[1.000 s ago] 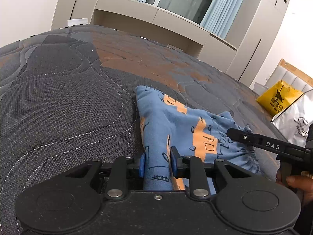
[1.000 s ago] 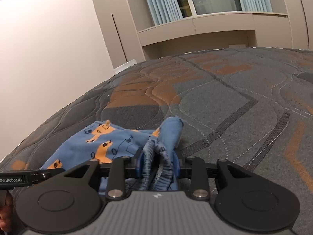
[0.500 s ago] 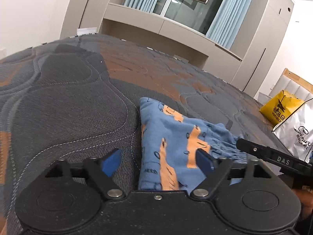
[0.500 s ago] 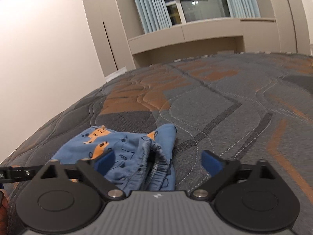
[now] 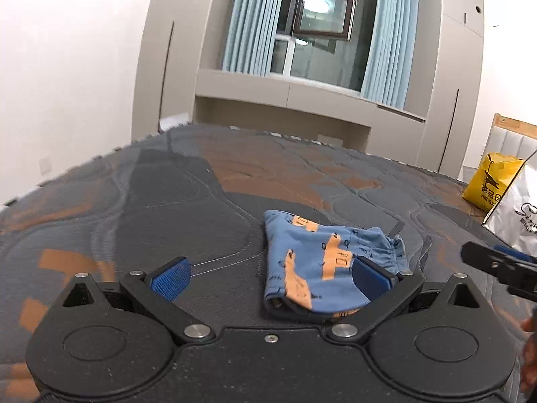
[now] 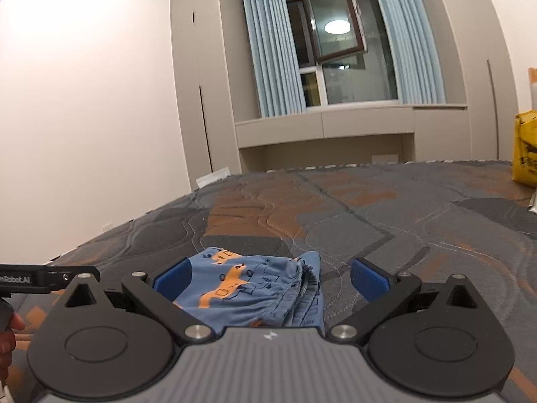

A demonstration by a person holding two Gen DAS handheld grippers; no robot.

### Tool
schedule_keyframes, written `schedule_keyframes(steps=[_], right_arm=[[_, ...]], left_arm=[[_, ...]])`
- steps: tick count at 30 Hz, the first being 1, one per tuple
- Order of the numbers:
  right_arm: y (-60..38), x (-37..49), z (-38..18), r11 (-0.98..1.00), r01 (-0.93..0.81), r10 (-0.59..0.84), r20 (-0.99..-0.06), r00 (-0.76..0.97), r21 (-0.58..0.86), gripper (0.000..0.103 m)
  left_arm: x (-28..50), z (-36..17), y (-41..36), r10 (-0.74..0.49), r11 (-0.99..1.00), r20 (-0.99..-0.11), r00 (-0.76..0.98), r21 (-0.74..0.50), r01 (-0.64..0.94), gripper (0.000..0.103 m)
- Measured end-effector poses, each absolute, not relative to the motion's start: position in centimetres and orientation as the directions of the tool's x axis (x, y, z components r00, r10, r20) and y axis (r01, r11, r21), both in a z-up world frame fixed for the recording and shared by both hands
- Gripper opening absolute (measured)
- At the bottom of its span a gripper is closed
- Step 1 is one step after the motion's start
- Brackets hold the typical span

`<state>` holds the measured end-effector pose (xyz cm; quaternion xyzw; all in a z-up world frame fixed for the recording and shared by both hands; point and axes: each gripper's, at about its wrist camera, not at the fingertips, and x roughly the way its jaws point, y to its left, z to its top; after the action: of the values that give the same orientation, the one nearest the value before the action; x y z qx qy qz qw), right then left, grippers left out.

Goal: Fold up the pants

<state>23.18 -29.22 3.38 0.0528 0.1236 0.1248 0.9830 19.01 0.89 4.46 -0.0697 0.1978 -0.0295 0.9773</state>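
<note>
walls (image 6: 84, 117): white | curtains (image 6: 272, 50): blue | window (image 6: 335, 23): open

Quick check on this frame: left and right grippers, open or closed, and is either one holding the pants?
Left gripper: open, just opened, holding nothing; blue pants lie folded on the mattress.
Right gripper: open, just opened, holding nothing.

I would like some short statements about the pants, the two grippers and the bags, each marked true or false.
1. The pants lie folded on the mattress. True.
2. The left gripper is clamped on the pants. False: its jaws stand wide open, nothing pinched.
3. The right gripper is open. True.
4. The pants are plain green. False: blue with orange prints.
5. A yellow bag stands beyond the mattress. True.
</note>
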Motion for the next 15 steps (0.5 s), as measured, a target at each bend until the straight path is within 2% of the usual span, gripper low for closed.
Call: schedule_keyframes(steps=[4, 15], right_arm=[[-29.0, 18.9, 3.0, 0.969, -0.216, 0.237, -0.205, 0.95, 0.121, 0.103], [-28.1, 10.0, 1.7, 0.988, -0.138, 0.147, -0.16, 0.976, 0.062, 0.103]], left_arm=[[14.8, 4.1, 0.9, -0.074, 0.994, -0.365, 0.928, -0.103, 0.038, 0.102], [6.4, 2.6, 0.4, -0.082, 0.995, -0.309, 0.948, -0.076, 0.062, 0.102]])
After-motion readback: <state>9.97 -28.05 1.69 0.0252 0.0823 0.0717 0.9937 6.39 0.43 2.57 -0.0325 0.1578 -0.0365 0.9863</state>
